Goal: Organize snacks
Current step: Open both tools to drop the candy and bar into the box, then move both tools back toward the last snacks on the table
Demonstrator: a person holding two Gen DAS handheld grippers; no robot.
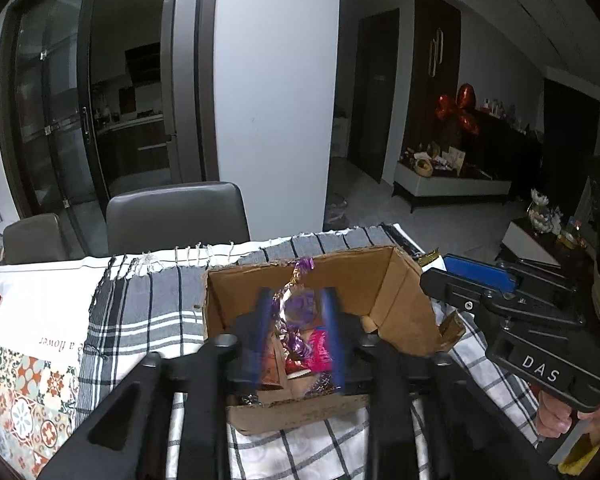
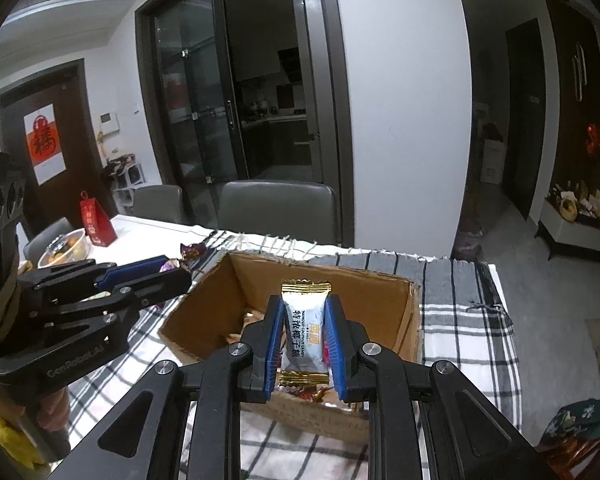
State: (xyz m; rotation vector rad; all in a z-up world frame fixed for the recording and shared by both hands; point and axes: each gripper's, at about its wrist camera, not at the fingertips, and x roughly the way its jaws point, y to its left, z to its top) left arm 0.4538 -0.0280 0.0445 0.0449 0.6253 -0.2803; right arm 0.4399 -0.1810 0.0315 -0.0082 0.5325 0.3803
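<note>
An open cardboard box sits on a checked cloth, with several wrapped sweets inside, pink and orange among them. My left gripper hovers over the box's left part. Its blue pads stand apart, and a purple foil candy lies loose between them, blurred. My right gripper hangs over the box's right side, shut on a white coconut candy with gold ends, held upright. A person's hand holds the right gripper's handle.
The checked cloth covers the table's near end, next to a patterned mat. Two grey chairs stand behind the table. A red gift bag and a clear food container sit at the far left.
</note>
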